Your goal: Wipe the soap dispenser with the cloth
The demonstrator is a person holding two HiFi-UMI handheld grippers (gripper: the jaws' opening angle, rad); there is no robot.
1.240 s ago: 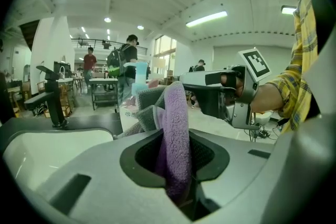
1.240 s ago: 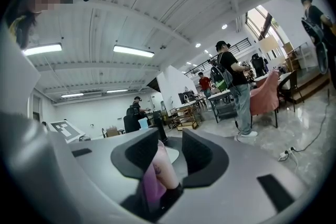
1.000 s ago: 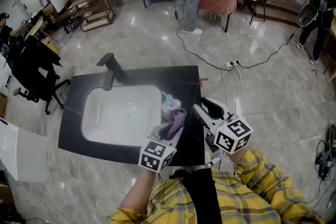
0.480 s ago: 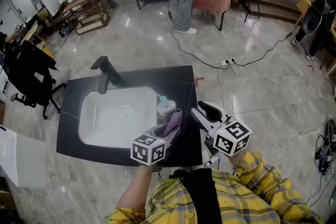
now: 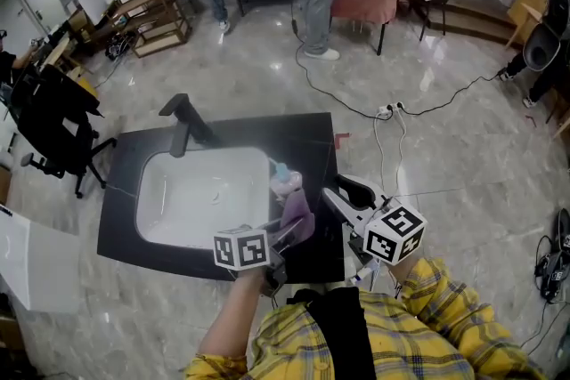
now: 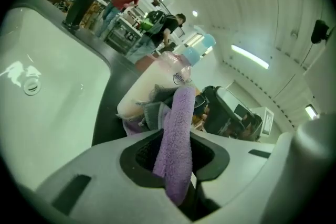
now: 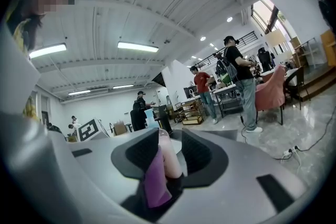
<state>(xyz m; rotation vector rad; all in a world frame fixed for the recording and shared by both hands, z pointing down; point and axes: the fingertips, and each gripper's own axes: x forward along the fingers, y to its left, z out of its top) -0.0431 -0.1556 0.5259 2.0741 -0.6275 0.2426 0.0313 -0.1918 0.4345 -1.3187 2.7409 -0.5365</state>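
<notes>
The left gripper (image 6: 176,160) has its fingers (image 6: 137,153) pinching the purple cloth (image 6: 177,128), which lies against the soap dispenser (image 6: 157,81) just ahead of them. The right gripper (image 7: 169,157) has its fingers clamped on the dispenser's body. The dispenser's small round label (image 6: 179,77) is too small to read.

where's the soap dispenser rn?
Head view, centre: soap dispenser at the sink's right rim, gripped by the right gripper, the left gripper's purple cloth against it.

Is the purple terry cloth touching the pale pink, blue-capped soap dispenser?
Touching. The left gripper view shows the cloth pressed against the dispenser, with no gap between them.
</notes>
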